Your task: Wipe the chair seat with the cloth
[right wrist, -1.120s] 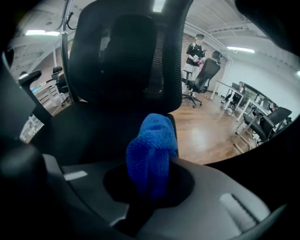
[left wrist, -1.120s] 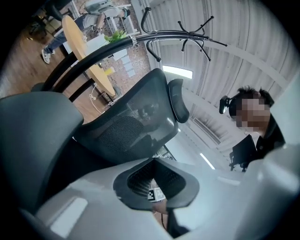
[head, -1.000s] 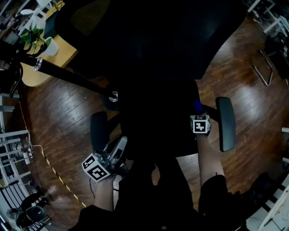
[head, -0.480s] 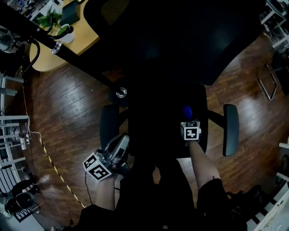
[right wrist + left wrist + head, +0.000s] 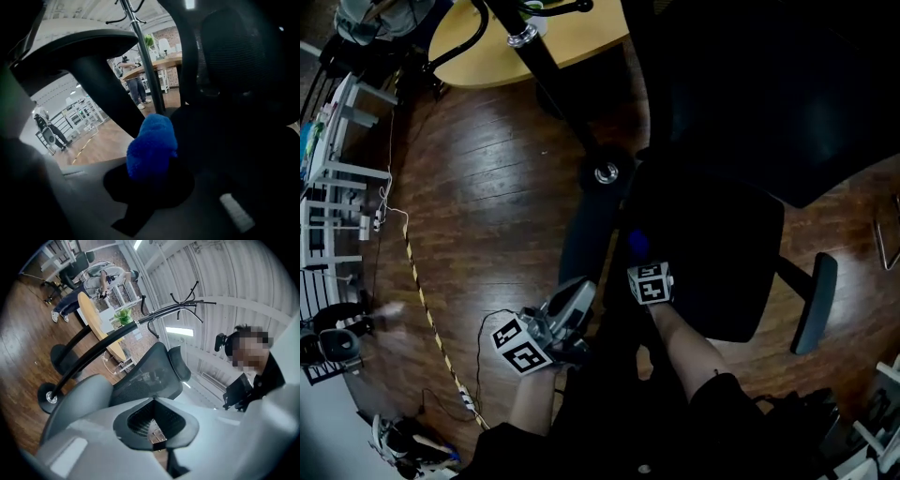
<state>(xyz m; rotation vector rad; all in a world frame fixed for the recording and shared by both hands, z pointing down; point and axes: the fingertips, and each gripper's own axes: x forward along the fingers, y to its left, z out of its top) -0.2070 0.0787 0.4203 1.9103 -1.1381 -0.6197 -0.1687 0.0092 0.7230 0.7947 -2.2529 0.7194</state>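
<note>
1. The right claw [image 5: 640,261] pinches a blue cloth [image 5: 637,244]. In the right gripper view the fluffy blue bundle [image 5: 152,145] sticks up from between the two jaws of this claw [image 5: 150,183], which are clamped on its lower part.
2. The cloth is at the left edge of the black chair seat [image 5: 712,253], close to the left armrest [image 5: 581,234]. The pictures are too dark to tell whether it presses on the seat.
3. The left claw [image 5: 574,298] is held off the chair, over the wooden floor [image 5: 478,187], just beside the seat's front left corner. In its own view the jaws [image 5: 157,439] are pressed together with nothing between them.
4. The chair's backrest [image 5: 769,94] fills the upper right of the head view, and the right armrest [image 5: 811,300] stands out at the far side.
5. Beyond the chair, a black pole [image 5: 553,75] crosses in front of a rounded wooden counter [image 5: 572,37].
</note>
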